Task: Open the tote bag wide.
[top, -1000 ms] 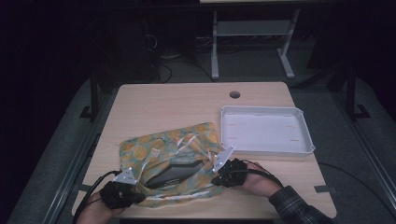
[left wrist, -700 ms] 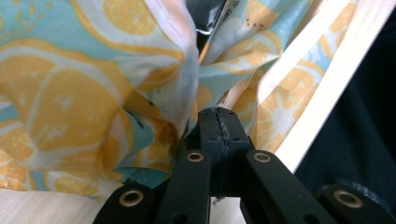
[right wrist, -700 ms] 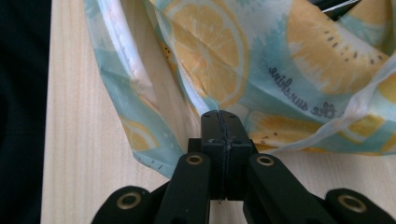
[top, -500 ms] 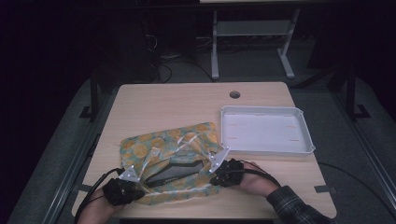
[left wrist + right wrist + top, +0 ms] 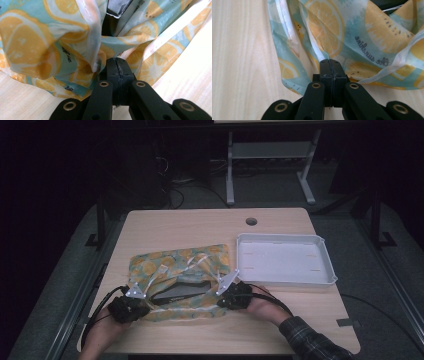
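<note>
A lemon-print bag (image 5: 182,270) is lying on the near-left part of the wooden table (image 5: 200,227), its mouth facing the person and gaping wide enough to show a dark flat object (image 5: 182,291) resting inside. The left gripper (image 5: 134,296) is sitting at the bag's 7 o'clock corner, its jaws pressed together and pinching the rim of the bag; in the left gripper view the left gripper (image 5: 117,65) is clamping a bunched fold of the lemon-print bag (image 5: 45,42), and a dark flat object (image 5: 117,7) is showing in the gap at 12 o'clock. The right gripper (image 5: 226,289) is holding the bag's 5 o'clock corner in the same way; in the right gripper view the right gripper (image 5: 331,67) is closing tight on the edge of the lemon-print bag (image 5: 352,32), whose print carries small script lettering, with bare table (image 5: 242,62) stretching away at 9 o'clock. The two grippers are standing well apart, one at each end of the opening, and the fabric between them is sagging loosely. A white tray (image 5: 327,270) is resting just beside the bag at its 3 o'clock, not touching it. A round hole (image 5: 251,221) is sitting in the tabletop at the tray's 11 o'clock.
</note>
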Tool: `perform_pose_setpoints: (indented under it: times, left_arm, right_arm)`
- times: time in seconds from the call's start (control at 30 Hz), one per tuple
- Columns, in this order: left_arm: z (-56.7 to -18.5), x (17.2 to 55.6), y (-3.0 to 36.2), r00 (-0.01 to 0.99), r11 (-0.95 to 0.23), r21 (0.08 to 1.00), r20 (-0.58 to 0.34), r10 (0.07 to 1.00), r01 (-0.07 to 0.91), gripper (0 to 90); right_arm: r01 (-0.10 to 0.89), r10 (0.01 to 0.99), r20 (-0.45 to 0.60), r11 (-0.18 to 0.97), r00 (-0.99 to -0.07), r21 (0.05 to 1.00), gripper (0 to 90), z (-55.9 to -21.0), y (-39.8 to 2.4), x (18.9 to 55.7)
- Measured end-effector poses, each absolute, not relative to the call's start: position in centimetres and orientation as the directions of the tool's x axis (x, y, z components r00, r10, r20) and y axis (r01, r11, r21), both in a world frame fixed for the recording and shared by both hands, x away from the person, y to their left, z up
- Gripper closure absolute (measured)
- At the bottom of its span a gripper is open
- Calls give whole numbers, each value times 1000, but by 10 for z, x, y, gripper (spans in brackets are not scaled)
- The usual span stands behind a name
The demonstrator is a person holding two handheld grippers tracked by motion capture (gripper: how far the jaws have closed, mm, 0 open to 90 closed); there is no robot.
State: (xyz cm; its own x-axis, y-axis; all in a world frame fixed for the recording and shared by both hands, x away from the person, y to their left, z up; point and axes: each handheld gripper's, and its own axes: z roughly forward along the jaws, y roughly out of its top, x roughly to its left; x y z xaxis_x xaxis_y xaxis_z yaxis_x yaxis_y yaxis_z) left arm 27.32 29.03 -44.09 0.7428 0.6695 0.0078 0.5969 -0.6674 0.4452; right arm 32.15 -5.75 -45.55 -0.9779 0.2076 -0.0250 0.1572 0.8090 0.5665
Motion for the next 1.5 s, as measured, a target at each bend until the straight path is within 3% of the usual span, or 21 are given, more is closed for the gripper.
perform_pose_setpoints:
  times: [0.13,0.4,0.7,1.0,1.27,1.5]
  left_arm:
    - [-440,268,291,742,-659,459,-3,670,597,832]
    - [-419,242,294,742,-626,523,-18,671,579,629]
    - [-399,237,298,732,-539,639,-57,679,549,538]
    - [-402,237,296,741,-530,649,-77,667,545,504]
    - [-403,238,297,742,-520,656,-93,664,547,499]
    - [-403,238,295,744,-521,655,-96,661,547,499]
  right_arm:
    - [162,212,-21,806,-977,570,845,-454,-58,321]
    - [182,226,7,762,-974,622,699,-433,-72,314]
    - [154,229,-11,692,-973,705,655,-405,-76,316]
    - [130,199,-3,651,-980,748,660,-394,-52,340]
    - [114,161,4,678,-987,726,682,-404,-34,349]
    - [105,159,-8,687,-987,719,868,-406,-35,348]
